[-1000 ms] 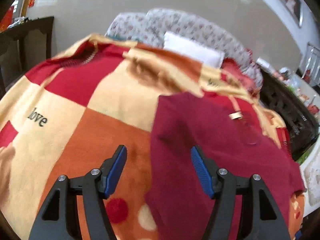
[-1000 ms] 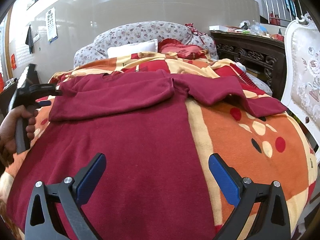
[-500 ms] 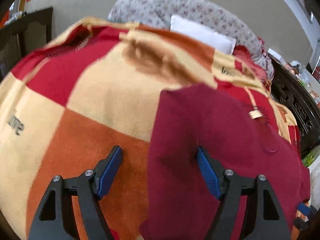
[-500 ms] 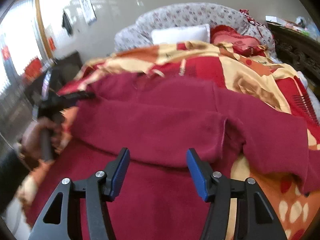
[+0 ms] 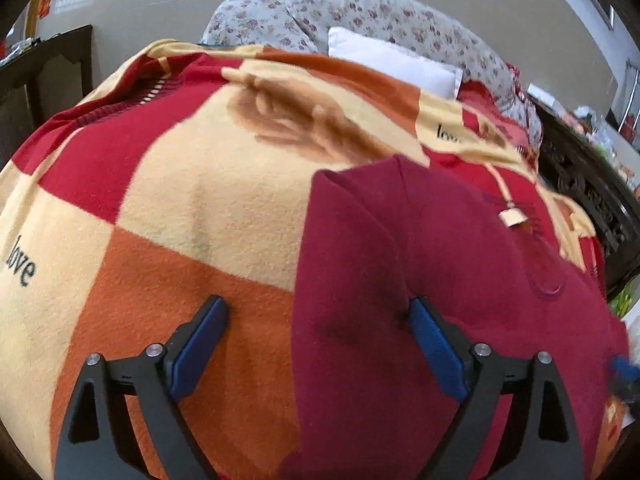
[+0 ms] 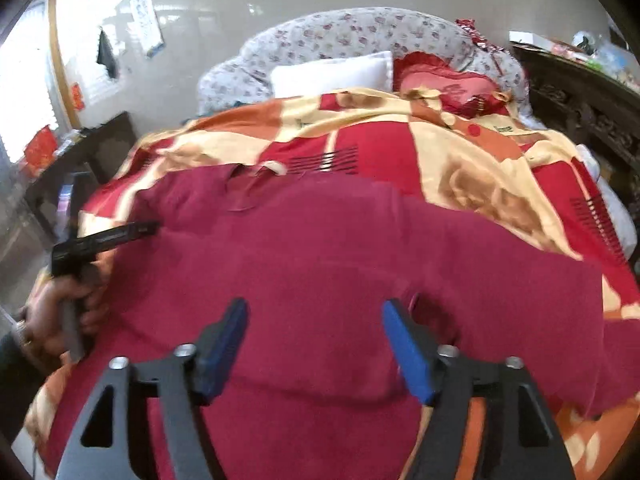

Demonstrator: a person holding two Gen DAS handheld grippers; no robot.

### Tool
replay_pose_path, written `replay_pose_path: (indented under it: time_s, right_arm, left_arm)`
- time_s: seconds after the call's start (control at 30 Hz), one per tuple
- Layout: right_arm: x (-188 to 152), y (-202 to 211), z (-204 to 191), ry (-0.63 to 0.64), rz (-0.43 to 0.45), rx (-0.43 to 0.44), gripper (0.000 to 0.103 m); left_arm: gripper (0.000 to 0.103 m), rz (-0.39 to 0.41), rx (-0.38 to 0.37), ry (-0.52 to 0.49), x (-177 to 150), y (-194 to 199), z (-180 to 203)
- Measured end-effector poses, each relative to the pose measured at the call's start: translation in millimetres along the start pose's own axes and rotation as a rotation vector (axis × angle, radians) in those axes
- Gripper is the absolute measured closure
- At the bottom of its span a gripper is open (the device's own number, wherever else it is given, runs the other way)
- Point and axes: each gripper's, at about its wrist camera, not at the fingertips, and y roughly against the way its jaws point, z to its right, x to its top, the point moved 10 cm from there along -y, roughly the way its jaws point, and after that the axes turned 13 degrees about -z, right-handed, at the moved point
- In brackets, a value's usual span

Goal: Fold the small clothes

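Observation:
A dark red long-sleeved top (image 6: 320, 248) lies spread on a patterned blanket (image 6: 480, 184) on a bed, one sleeve folded across its body. My left gripper (image 5: 316, 336) is open and empty, straddling the top's left edge (image 5: 400, 280). It also shows in the right wrist view (image 6: 120, 236), held in a hand at the top's left side. My right gripper (image 6: 314, 340) is open and empty, low over the folded part of the top.
A white pillow (image 6: 332, 74), a red cushion (image 6: 444, 88) and a floral headboard (image 6: 360, 36) are at the bed's far end. Dark carved furniture (image 6: 580, 100) stands on the right, a dark table (image 5: 44, 68) on the left.
My right gripper has moved forward and left over the top and its jaws have narrowed while staying open. My left gripper has dropped closer to the top's left edge.

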Motion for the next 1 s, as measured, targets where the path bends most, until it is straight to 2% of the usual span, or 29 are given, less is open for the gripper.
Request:
replay_pose_path:
  time_s: [0.07,0.17,0.23,0.33,0.4,0.5,0.63,0.77,0.8,0.9,1.0]
  right_arm:
    - [-4.0,-30.5,9.9,-0.036,-0.110,-0.012,0.024]
    - [-2.6,-18.1,4.4,-0.033,-0.070,-0.044,0.024]
    - [-5.0,9.8,-6.4,-0.034,-0.010,-0.032,0.024]
    - [-16.4,44.8,-12.0,-0.012,0.059,-0.076,0.017]
    - [-31.4,62.1,-14.0,0.004,0.074,-0.116,0.012]
    - [-64.1,70.6,-3.1,-0.002,0.026,-0.141,0.012]
    - [-103.4,71.4,20.8,-0.017,-0.027,-0.196,0.012]
    - [-134.4,81.9,41.9,-0.049,-0.005,-0.238,0.012]
    - [-139.6,85.7,47.0,-0.056,0.007,-0.256,0.012]
    - [-149.2,90.8,60.3,-0.082,0.021,-0.285,0.012]
    - [-159.2,87.7,73.7,-0.116,0.000,-0.286,0.012]
  left_arm:
    - [0.011,0.038,0.026,-0.012,-0.6,17.1,0.3]
    - [0.011,0.126,0.008,-0.079,-8.3,59.9,16.7]
    - [0.011,0.157,-0.037,-0.113,-24.6,86.0,30.9]
    - [0.011,0.136,-0.129,-0.135,-56.3,105.8,49.3]
    - [0.011,0.117,-0.180,-0.132,-75.7,111.2,56.4]
    - [0.011,0.075,-0.214,-0.117,-99.7,105.6,60.3]
    - [0.011,0.064,-0.194,-0.097,-116.8,89.6,55.2]
    - [0.011,0.064,-0.127,-0.077,-127.8,70.0,42.0]
    - [0.011,0.039,-0.135,-0.061,-129.9,65.0,39.2]
    - [0.011,0.033,-0.155,-0.048,-131.3,63.8,36.8]
    - [0.011,0.024,-0.142,-0.052,-133.0,61.6,37.3]
